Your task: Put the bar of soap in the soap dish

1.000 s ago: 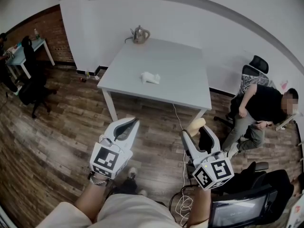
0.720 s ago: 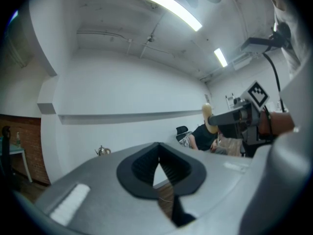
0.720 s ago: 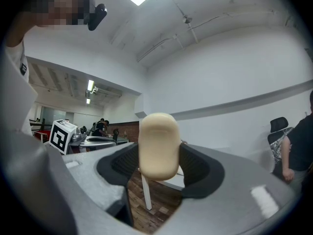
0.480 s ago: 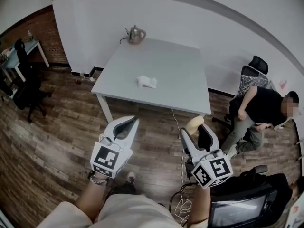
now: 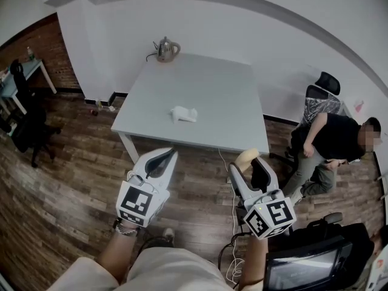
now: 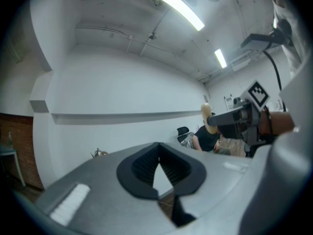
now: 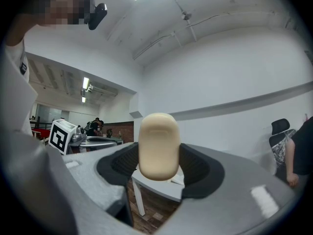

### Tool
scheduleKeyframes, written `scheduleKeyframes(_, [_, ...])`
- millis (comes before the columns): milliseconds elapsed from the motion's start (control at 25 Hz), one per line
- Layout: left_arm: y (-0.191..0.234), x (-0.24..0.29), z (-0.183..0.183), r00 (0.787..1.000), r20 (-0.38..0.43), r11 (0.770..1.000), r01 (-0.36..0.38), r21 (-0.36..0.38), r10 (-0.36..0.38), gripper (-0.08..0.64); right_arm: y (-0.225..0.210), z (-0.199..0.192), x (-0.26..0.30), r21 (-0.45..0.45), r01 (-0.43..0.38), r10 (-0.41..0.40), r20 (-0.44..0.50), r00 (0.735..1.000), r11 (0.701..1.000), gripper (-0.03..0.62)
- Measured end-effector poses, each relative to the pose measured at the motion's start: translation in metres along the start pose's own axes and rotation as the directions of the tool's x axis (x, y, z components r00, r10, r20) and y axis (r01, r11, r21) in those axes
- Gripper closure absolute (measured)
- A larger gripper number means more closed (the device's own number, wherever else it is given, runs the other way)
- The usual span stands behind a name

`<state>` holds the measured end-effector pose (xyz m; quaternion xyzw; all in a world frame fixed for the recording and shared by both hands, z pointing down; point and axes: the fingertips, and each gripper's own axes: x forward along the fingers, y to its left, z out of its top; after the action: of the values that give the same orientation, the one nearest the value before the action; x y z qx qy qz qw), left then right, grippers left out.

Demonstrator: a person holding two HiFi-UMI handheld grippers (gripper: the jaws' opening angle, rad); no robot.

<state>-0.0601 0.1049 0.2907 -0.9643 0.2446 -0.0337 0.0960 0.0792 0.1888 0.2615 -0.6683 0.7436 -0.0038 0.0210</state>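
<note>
Cream bar of soap [image 5: 245, 157] clamped in right gripper [image 5: 250, 164], well short of white counter [image 5: 212, 83] bearing probable soap dish [image 5: 183, 114]. Left gripper view: left gripper [image 6: 157, 165] jaws together, empty, spare. Right gripper view: bar of soap upright between jaws, ready for placing.

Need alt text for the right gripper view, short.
A pale, rounded bar of soap stands upright, clamped between the jaws of the right tool. Behind it are a white table on a wood floor and a person at the far right edge.
</note>
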Motion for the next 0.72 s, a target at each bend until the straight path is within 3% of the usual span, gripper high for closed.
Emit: scheduleKeyframes(720, [0.059, 0.037, -0.013, 1.0, -0.005, 1.0, 0.03, -0.006, -0.03, 0.557, -0.005, -0.005, 0.069, 0.017, 0.02, -0.02, -0.01, 1.0, 1.0, 0.33])
